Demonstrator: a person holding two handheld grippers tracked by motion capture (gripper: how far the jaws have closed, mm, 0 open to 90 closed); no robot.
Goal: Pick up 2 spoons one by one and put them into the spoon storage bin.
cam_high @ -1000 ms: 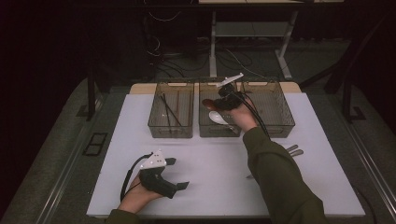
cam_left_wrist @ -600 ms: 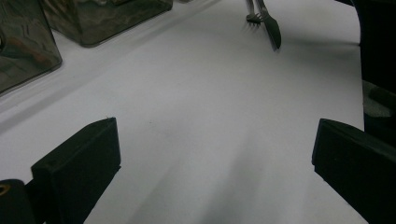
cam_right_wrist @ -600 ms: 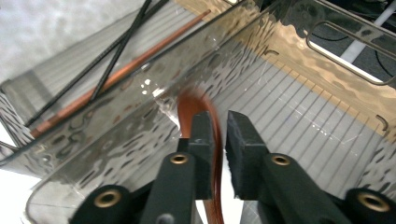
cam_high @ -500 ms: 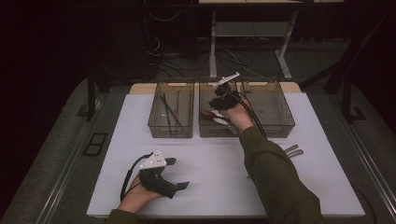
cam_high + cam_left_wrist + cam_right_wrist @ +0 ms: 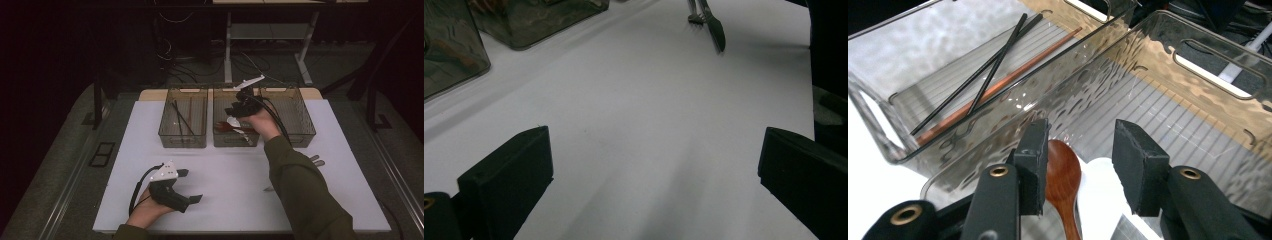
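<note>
Wooden spoon [image 5: 1064, 185]: handle cut off by bottom edge, bowl partly behind jaw. White piece [image 5: 1103, 192]: too little visible to identify. Cutlery [image 5: 706, 20]: handles cut off at top edge; kind of 2nd piece unclear.

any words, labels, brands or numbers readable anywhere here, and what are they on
None: no readable text in any view.
Clear bins: ribbed, rippled plastic, no label or brand.
Wooden spoon, black chopsticks, brown chopstick: unmarked.
Fork on the white table: no stamp can be made out.
Right tongs and left tongs: plain black pads; brass rivets, no lettering.
</note>
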